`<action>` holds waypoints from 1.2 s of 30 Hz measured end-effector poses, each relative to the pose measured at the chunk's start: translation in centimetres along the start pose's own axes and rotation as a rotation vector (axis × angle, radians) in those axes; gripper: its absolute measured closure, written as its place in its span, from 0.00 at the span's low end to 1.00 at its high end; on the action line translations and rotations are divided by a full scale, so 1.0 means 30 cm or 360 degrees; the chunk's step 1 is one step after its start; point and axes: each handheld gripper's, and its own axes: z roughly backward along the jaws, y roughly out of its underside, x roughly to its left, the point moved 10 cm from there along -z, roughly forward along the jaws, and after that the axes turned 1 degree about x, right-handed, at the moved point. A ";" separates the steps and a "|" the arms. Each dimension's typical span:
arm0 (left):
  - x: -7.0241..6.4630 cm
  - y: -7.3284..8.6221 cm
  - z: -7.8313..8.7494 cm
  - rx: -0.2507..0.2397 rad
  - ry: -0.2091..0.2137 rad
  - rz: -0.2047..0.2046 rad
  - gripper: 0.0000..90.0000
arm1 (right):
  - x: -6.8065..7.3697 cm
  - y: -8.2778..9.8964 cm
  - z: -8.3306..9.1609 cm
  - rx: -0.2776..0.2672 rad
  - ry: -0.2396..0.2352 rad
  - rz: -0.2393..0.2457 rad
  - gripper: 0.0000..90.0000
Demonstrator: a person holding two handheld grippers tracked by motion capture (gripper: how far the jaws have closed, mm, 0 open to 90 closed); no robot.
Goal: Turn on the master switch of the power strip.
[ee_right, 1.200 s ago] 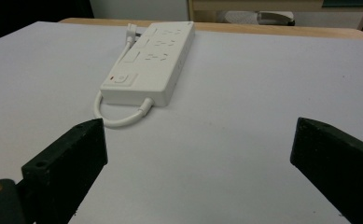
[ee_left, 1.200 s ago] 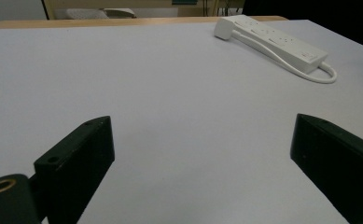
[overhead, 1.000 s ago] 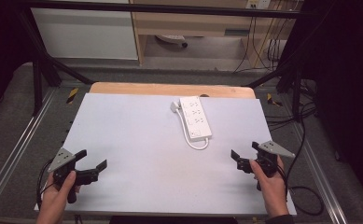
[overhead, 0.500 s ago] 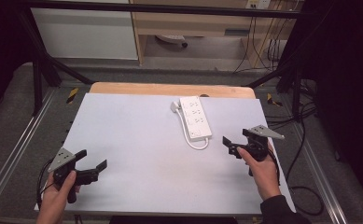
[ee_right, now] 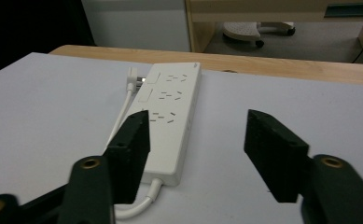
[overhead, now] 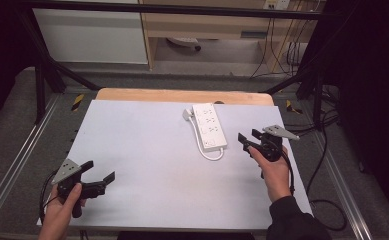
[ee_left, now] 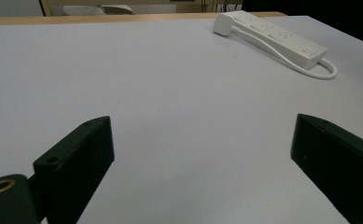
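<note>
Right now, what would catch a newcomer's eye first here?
A white power strip lies alone on the pale table, toward its far right, its cord looping at the near end. The right gripper sits just beside it, jaws apart and just closing on nothing. The left gripper waits open at the near left corner.

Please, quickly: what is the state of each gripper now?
Left gripper: open, holding nothing.
Right gripper: open, jaws have just been closing, nothing between them, beside the power strip.

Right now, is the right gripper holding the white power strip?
No, the right gripper hovers just beside the power strip, its jaws apart with nothing between them.
</note>
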 end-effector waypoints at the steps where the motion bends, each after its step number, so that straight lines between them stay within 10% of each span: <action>1: -0.001 0.000 -0.001 0.0003 0.0002 -0.0004 0.07 | 0.002 -0.003 -0.005 0.0007 0.0004 0.0004 0.51; 13: -0.001 0.004 -0.006 0.0017 0.0002 -0.0013 0.07 | 0.022 -0.066 -0.099 -0.0049 0.0016 0.0054 0.86; 36: 0.000 0.000 -0.005 0.0008 -0.0003 -0.0011 0.07 | 0.046 -0.050 -0.247 0.0002 0.0030 0.0023 1.00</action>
